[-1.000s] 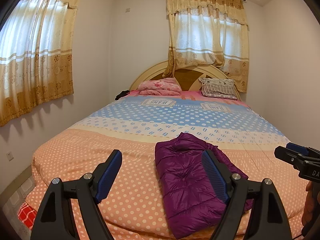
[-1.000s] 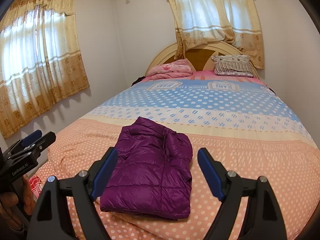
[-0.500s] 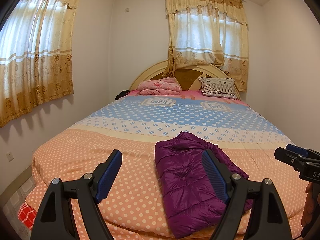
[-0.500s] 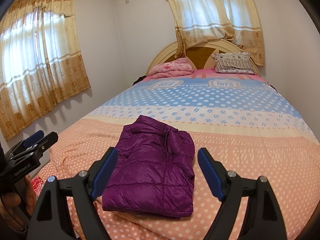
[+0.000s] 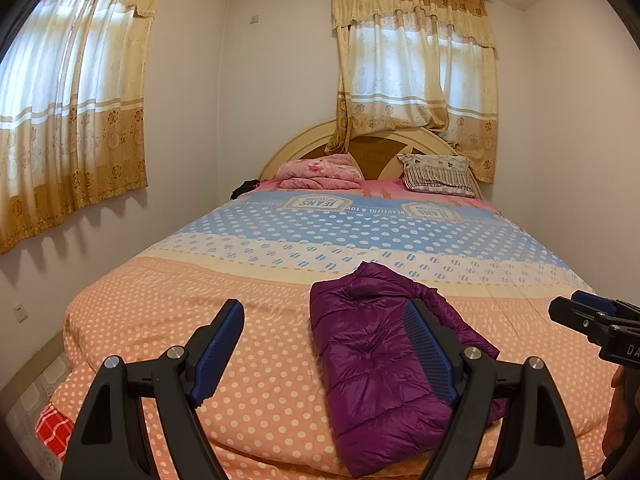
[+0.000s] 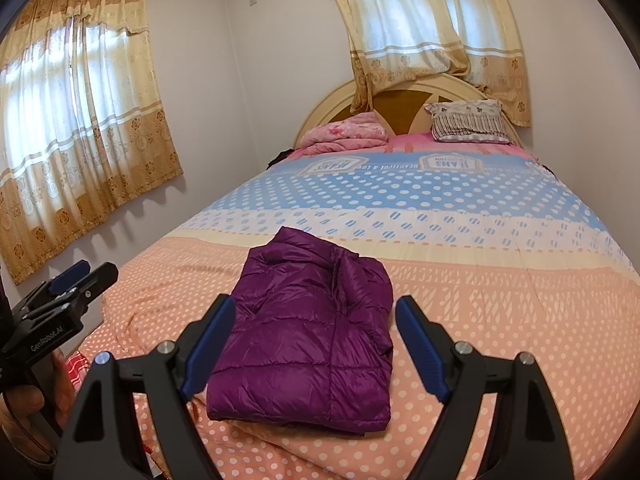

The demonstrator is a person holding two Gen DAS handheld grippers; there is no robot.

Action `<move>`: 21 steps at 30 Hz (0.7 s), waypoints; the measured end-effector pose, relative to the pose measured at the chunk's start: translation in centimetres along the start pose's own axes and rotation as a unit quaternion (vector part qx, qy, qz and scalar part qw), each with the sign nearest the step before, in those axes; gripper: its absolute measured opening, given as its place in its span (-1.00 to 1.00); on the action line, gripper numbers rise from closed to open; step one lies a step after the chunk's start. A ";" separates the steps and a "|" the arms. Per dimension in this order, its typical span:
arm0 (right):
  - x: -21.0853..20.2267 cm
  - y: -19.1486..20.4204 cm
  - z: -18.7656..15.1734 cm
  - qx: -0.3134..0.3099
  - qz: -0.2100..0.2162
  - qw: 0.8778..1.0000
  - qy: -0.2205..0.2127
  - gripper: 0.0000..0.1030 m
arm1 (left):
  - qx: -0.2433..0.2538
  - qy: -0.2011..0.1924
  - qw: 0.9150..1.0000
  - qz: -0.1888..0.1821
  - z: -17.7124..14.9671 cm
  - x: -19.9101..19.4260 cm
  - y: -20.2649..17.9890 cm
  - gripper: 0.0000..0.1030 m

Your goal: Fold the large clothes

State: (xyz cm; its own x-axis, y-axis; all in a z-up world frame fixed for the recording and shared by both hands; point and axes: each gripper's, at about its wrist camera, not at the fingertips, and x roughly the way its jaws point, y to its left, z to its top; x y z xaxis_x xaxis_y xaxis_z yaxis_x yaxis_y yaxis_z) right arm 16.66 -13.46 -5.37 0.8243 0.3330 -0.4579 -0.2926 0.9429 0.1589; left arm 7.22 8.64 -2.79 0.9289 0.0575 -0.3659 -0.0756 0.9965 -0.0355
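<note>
Room: bedroom, white walls, gold curtains (image 5: 72, 128) on two windows, bed (image 6: 500, 280) with dotted orange and blue cover filled most of both views
Far end: curved headboard (image 5: 308, 140), pink folded blanket (image 5: 320, 172), striped pillow (image 5: 436, 174)
Jacket: purple puffer jacket (image 6: 308, 340) lay on the orange part of the cover near the foot edge, already in a compact rectangle, collar end toward the headboard
Task state: looked folded or nearly so, judged from the squared stack
Handling: likely light, soft, puffy and springy; shiny shell probably slippery, layers could slide or puff back open
Where to grip: best guess the thick folded edges at the near corners, pinching all layers together, not the top layer alone
Left gripper (image 5: 326, 346): fingers wide apart, nothing between them, over the cover just left of the jacket, not touching it, tilted slightly down
Right gripper (image 6: 316, 344): fingers wide apart, empty, hovered above the jacket's near end, framing it, no contact, tilted slightly down
Hands: part of a hand (image 6: 24, 404) visible holding the left gripper's handle at the bed's left side
Floor: red checked cloth (image 5: 52, 430) below the foot corner
</note>
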 end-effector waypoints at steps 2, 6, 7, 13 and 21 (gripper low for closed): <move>0.0 0.1 0.0 0.000 0.000 1.000 0.000 0.64 | 0.001 0.001 1.000 0.000 0.0 0.0 0.1 0.60; 0.1 0.2 0.0 0.001 0.000 1.000 0.000 0.64 | -0.001 0.001 1.000 0.002 0.0 0.1 0.1 0.60; 0.1 0.2 -0.1 0.001 0.000 1.000 0.001 0.64 | -0.001 0.002 1.000 0.001 0.0 0.2 0.1 0.60; 0.1 0.3 0.0 0.001 0.000 1.000 0.001 0.64 | -0.007 0.005 1.000 0.004 -0.1 0.5 0.5 0.60; 0.2 0.4 -0.2 0.001 0.000 1.000 0.002 0.64 | -0.010 0.016 1.000 0.014 -0.2 1.2 0.7 0.60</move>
State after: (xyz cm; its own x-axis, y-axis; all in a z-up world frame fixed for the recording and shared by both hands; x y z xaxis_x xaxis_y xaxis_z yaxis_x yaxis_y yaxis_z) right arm 16.61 -13.06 -5.58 0.8222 0.3326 -0.4619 -0.2913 0.9430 0.1606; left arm 8.25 9.35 -3.41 0.9140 0.0827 -0.3972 -0.1084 0.9932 -0.0426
